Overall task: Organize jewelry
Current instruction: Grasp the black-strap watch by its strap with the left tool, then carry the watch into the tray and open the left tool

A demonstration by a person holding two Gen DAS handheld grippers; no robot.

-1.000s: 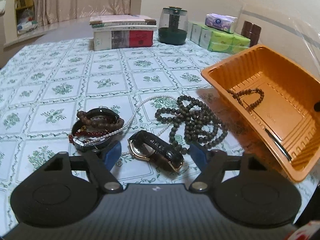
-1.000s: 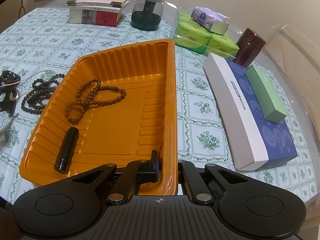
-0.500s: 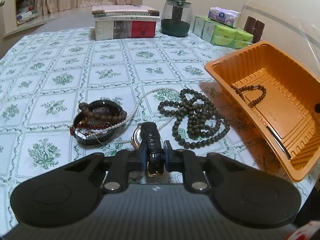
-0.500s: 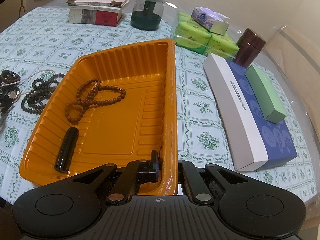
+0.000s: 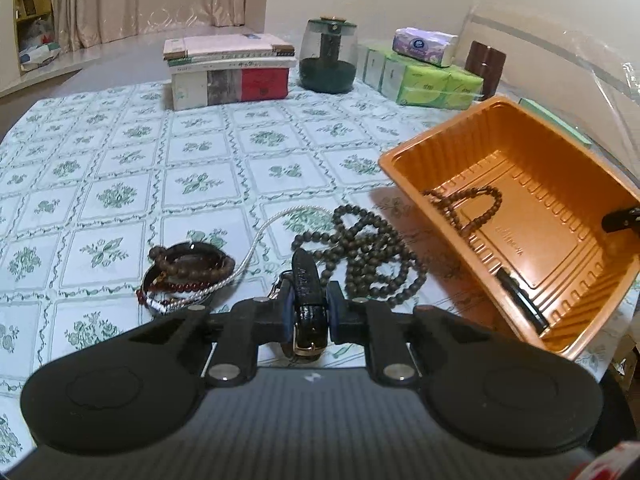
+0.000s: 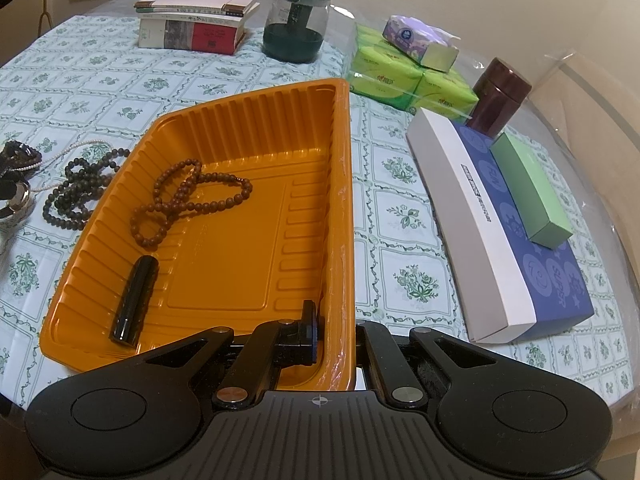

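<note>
A: Watch status?
B: Black-strap watch (image 5: 306,300) clamped between the pads of the left gripper (image 5: 307,312), strap on edge, low over the bench (image 5: 120,152).
A: Nearby items?
B: Dark bead necklace (image 5: 360,248) just beyond it; bracelet pile (image 5: 186,268) w/ pearl strand (image 5: 260,236) to the left.
A: Tray?
B: Orange tray (image 6: 260,128) tilted. Right gripper (image 6: 336,332) clenched on its near-right wall, one finger inside, one outside. Inside: brown bead strand (image 6: 188,200), black tube (image 6: 134,300).
A: Background?
B: Book stack (image 5: 230,72), glass jar (image 5: 328,60), tissue packs (image 6: 404,76), blue box (image 6: 500,224).
</note>
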